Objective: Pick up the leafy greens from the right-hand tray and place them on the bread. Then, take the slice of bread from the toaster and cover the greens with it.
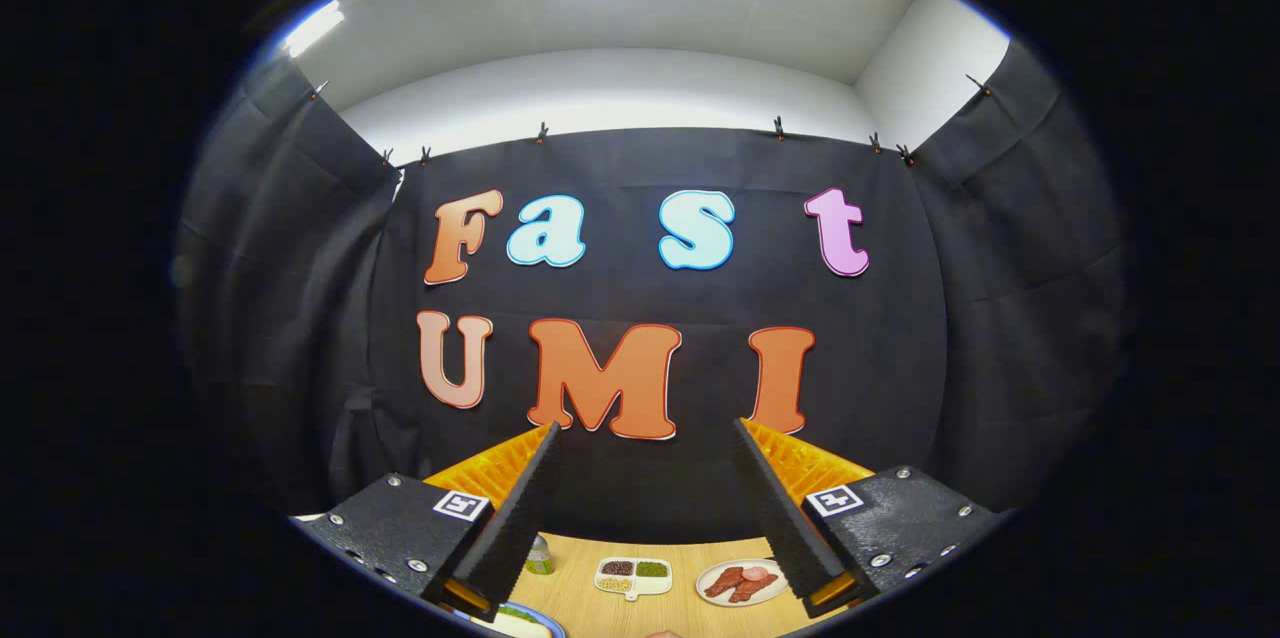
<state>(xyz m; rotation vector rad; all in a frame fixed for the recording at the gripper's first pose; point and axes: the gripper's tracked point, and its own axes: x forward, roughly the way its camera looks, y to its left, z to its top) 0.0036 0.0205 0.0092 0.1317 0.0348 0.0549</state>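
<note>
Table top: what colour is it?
Light wood grain, table below the open gripper in gripper view.

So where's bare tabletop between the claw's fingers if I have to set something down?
The claw is open, holding nothing. Bare wooden table lies near the divided dish, and between it and the green-capped bottle. It is tighter between that dish and the plate of sliced meat, and near the blue-rimmed plate by the left finger.

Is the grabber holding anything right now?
No, nothing is held. The gripper has its fingers wide open, raised above the table, with only air between them. Below sit a white divided dish and a plate of meat.
</note>
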